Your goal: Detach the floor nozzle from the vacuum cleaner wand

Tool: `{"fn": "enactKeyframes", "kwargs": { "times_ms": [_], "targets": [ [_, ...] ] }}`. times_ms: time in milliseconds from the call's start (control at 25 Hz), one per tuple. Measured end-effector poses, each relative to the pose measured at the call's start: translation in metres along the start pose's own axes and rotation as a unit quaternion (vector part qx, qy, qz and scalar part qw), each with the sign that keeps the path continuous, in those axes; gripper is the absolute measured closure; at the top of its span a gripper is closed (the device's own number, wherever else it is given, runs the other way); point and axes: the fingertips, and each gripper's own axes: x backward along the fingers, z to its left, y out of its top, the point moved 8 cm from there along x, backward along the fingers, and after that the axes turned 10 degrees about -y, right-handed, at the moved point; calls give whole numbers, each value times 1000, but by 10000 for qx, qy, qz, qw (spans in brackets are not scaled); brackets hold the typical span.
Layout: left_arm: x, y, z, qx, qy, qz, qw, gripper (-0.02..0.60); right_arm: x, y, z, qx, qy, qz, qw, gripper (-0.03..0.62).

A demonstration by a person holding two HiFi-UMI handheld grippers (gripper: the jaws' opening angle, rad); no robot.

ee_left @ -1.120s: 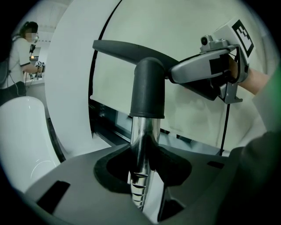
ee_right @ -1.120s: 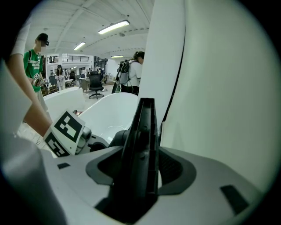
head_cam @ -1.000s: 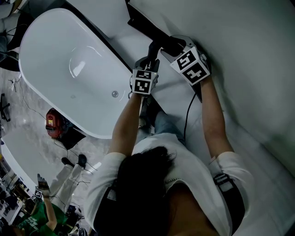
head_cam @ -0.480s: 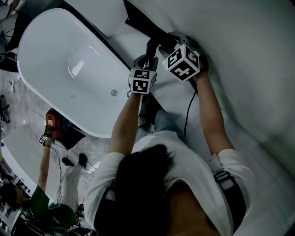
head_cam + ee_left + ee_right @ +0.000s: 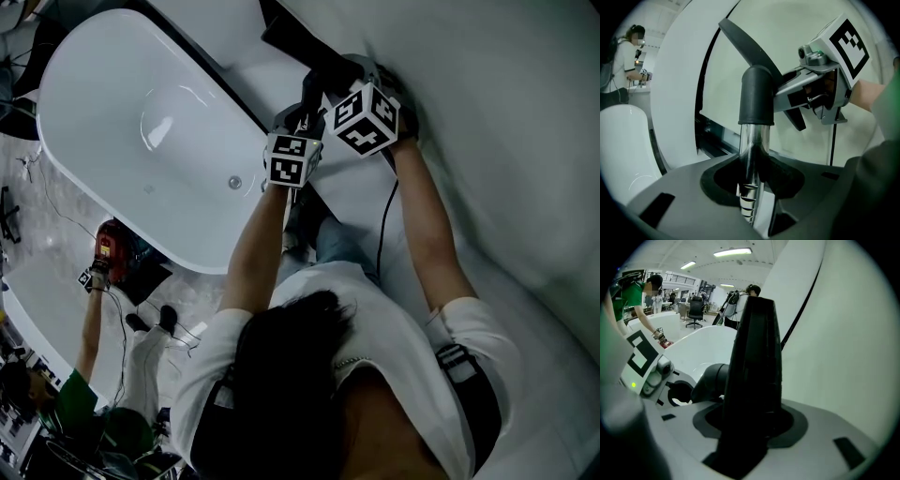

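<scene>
Beside the white bathtub [image 5: 112,84], left hand-held gripper [image 5: 754,180] clamps the wand [image 5: 751,145].

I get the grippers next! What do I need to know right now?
Left gripper: fingers shut on the chrome wand, just below its black collar.
Right gripper: fingers have just been closing; the black floor nozzle stands between them and they look pressed on it.
Where: both parts are in front of the person, beside the white bathtub.
Done: each part is gripped.
Left: the nozzle is still joined to the wand; pulling the two apart is probably next.
</scene>
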Motion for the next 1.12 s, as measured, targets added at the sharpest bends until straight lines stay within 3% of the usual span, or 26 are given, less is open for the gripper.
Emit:
{"fn": "enactKeyframes", "kwargs": {
  "times_ms": [520, 1120],
  "targets": [
    [10, -2, 0, -9, -71, -139, 9999, 443, 13, 1, 9, -252, -421, -312, 9983, 375],
    [13, 3, -5, -176, -133, -226, 9995, 443, 13, 6, -5, -471, 202, -122, 9986, 378]
  ]
}}
